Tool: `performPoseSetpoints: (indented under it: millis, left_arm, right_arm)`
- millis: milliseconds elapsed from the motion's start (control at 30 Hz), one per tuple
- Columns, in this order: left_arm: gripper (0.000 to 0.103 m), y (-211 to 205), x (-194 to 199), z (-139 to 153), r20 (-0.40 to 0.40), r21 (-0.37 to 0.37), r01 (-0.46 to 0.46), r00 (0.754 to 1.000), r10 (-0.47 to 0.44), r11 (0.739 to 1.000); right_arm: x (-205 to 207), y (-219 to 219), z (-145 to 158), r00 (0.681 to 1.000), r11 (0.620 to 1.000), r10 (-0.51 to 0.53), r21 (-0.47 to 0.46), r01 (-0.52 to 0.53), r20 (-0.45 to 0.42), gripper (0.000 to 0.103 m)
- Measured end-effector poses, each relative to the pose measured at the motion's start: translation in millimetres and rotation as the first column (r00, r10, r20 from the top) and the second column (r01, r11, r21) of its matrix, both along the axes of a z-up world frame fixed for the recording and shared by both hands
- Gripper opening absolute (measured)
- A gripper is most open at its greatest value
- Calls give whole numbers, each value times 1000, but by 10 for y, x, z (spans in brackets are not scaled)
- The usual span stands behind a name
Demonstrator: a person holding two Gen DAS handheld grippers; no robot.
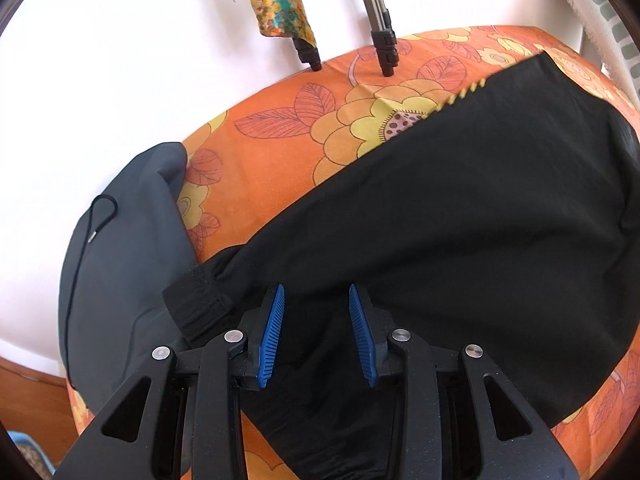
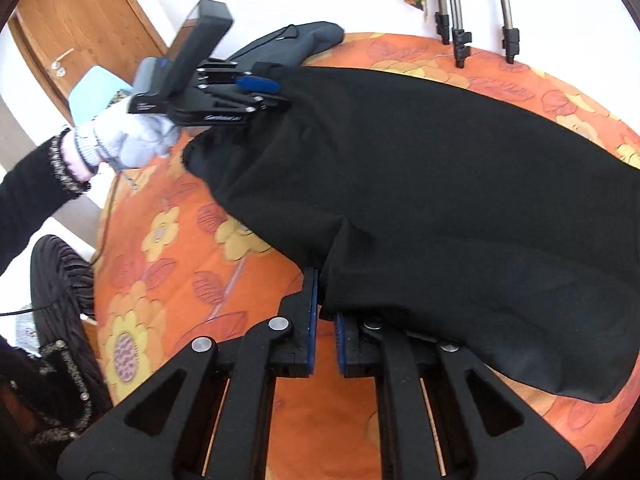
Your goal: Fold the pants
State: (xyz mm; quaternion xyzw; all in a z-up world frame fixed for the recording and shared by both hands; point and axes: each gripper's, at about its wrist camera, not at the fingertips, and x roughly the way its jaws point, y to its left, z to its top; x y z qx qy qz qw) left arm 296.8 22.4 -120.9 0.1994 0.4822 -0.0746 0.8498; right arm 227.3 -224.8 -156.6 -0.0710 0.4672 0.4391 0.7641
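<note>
black pants lie across the table. the left hand-held gripper stands parted over the waistband. the right hand-held gripper is clamped on the pants' near edge

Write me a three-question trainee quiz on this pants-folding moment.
1. Multiple choice: what do the black pants lie on?
A. bare wood
B. an orange floral cloth
C. a plain white sheet
2. True or false: the left gripper has its jaws pressed fully together.
3. Short answer: what lies beside the pants' waistband, at the cloth's edge?

Key:
1. B.
2. False: the blue pads stand apart, with black fabric showing between them.
3. A grey garment with a thin black cord on it.
</note>
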Motion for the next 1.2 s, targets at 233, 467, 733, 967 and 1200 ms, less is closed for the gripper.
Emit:
performPoseSetpoints:
  millis: [233, 467, 733, 967, 1200]
  left_arm:
    - [34, -30, -23, 3, 18, 57, 17, 1000, -18, 998]
    - [34, -160, -243, 304, 77, 61, 80, 993, -84, 995]
    - [34, -826, -596, 517, 82, -44, 269, 961, -265, 962]
    - [34, -1527, -835, 438, 38, -114, 421, 907, -419, 900]
    - [40, -1994, -1088, 446, 22, -175, 526, 847, -530, 832]
  right_arm:
    - [-116, -253, -114, 993, 995, -91, 21, 93, -80, 22]
    - [18, -832, -54, 936, 927, -328, 147, 345, -132, 50]
    - [258, -1706, -124, 735, 707, -617, 211, 675, -281, 50]
    - [378, -1539, 22, 737, 727, -664, 122, 675, -122, 4]
    - [318, -1758, 226, 734, 724, -673, 123, 679, -91, 20]
